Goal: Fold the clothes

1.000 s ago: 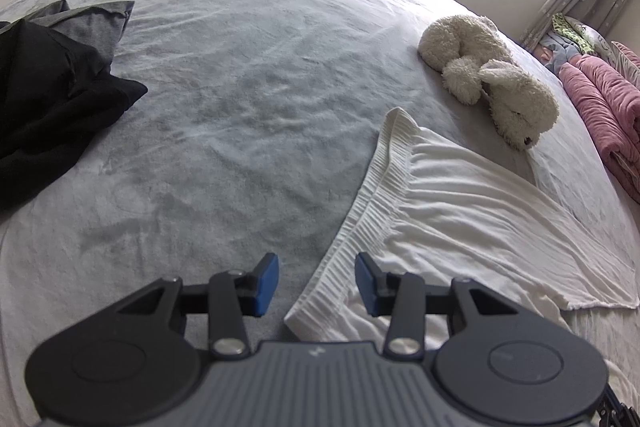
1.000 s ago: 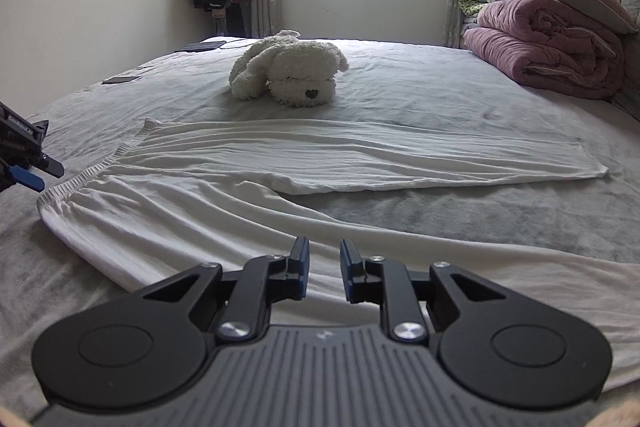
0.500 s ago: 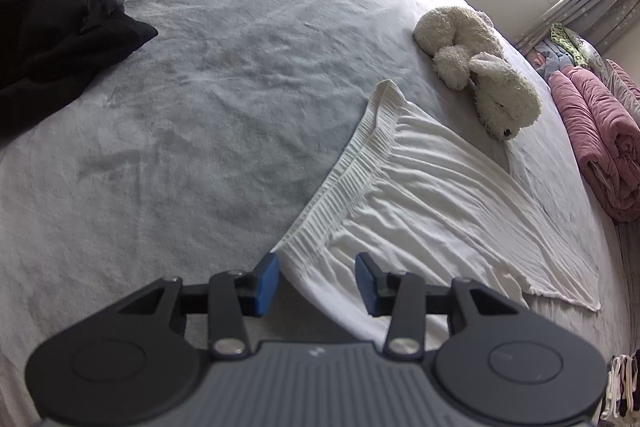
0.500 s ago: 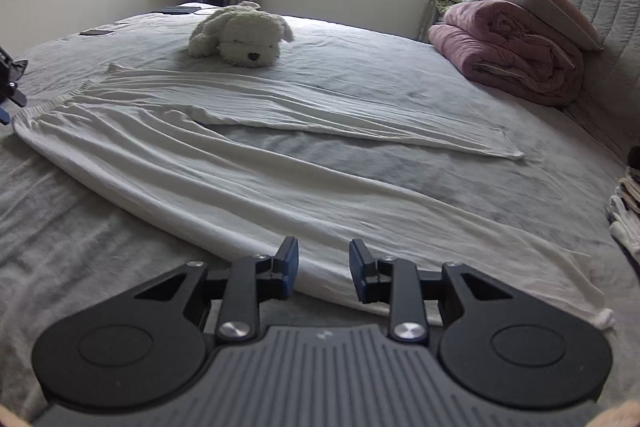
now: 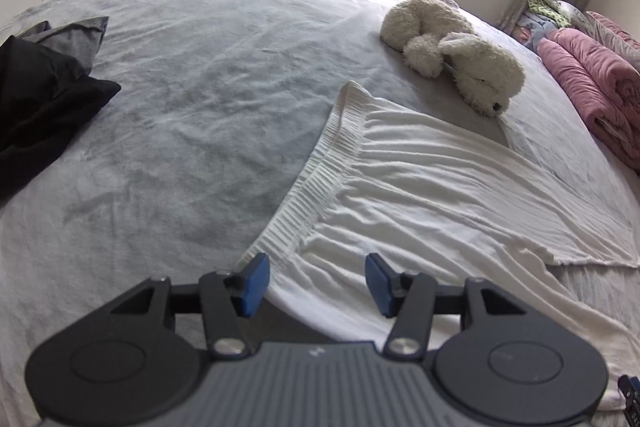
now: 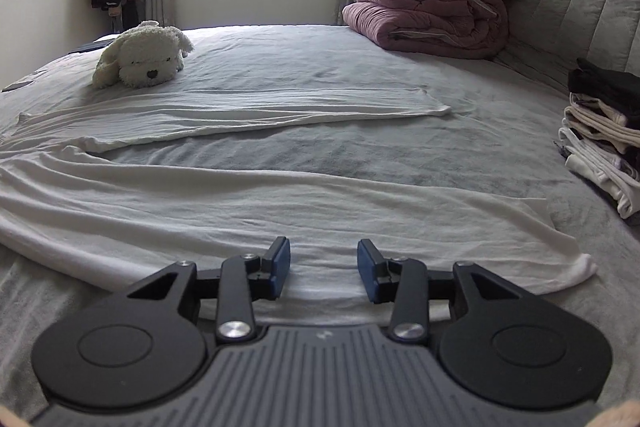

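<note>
Trousers (image 5: pixel 420 187) (white) lay flat on the bed (image 5: pixel 200 87); left claw (image 5: pixel 316 281) and right claw (image 6: pixel 323 269) hung spread, holding nothing.

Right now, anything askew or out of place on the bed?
Mostly no. The white trousers lie flat but splayed, legs apart, lightly wrinkled. A plush dog sits just beyond the waistband, apart from it. Both the left gripper and right gripper are open.
</note>
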Available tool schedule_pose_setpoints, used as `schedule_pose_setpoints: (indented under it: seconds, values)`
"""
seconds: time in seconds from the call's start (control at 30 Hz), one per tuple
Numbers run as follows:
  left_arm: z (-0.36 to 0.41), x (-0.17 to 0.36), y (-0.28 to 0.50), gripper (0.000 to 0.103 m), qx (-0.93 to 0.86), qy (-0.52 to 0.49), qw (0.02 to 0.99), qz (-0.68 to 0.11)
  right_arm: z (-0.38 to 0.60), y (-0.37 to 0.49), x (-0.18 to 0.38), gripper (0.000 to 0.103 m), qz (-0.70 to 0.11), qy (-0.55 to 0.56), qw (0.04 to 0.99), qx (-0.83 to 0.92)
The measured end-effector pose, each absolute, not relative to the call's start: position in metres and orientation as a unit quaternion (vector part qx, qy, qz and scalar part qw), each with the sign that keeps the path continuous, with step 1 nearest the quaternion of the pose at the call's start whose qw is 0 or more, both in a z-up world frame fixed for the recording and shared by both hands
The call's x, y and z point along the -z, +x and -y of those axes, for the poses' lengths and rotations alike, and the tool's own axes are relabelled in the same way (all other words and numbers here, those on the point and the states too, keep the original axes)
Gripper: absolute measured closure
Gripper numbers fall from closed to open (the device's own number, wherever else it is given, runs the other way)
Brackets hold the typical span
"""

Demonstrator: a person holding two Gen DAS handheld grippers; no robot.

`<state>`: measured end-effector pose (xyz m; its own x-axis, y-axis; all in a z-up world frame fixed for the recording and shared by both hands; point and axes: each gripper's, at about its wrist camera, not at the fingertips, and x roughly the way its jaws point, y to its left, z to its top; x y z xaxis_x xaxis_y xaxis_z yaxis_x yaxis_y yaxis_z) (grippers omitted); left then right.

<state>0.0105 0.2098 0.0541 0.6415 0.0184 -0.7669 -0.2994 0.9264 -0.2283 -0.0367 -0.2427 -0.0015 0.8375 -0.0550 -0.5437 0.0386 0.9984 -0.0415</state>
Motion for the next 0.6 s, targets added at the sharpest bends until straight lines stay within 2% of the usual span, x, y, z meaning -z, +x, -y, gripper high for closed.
schedule_pose_setpoints:
  seconds: [0.07,0.13,0.2,0.23,0.27,0.33,0.6]
  values:
    - [-0.203,-0.054,0.011,0.047,-0.082,-0.167,0.89,-0.417,0.239,-0.036,0.006,0.043,-0.288,-0.022,0.957,0.021]
    - [-0.197,-0.055,0.012,0.047,-0.079,-0.164,0.888,-0.422,0.243,-0.036,0.006,0.035,-0.291,-0.014,0.956,0.026]
    - [-0.194,-0.061,0.01,0.044,-0.075,-0.169,0.886,-0.425,0.247,-0.034,0.008,0.018,-0.298,-0.005,0.954,0.035]
    - [-0.194,-0.065,0.007,0.037,-0.068,-0.176,0.887,-0.421,0.248,-0.031,0.009,0.001,-0.305,-0.003,0.951,0.042]
    - [-0.193,-0.068,0.005,0.03,-0.061,-0.181,0.889,-0.416,0.249,-0.029,0.01,0.0,-0.31,-0.003,0.95,0.045]
    - [-0.193,-0.072,0.002,0.026,-0.06,-0.172,0.898,-0.401,0.248,-0.028,0.011,0.0,-0.314,-0.007,0.948,0.048]
    - [-0.199,-0.062,0.008,0.026,-0.07,-0.168,0.89,-0.418,0.249,-0.03,0.013,0.0,-0.314,-0.007,0.948,0.048]
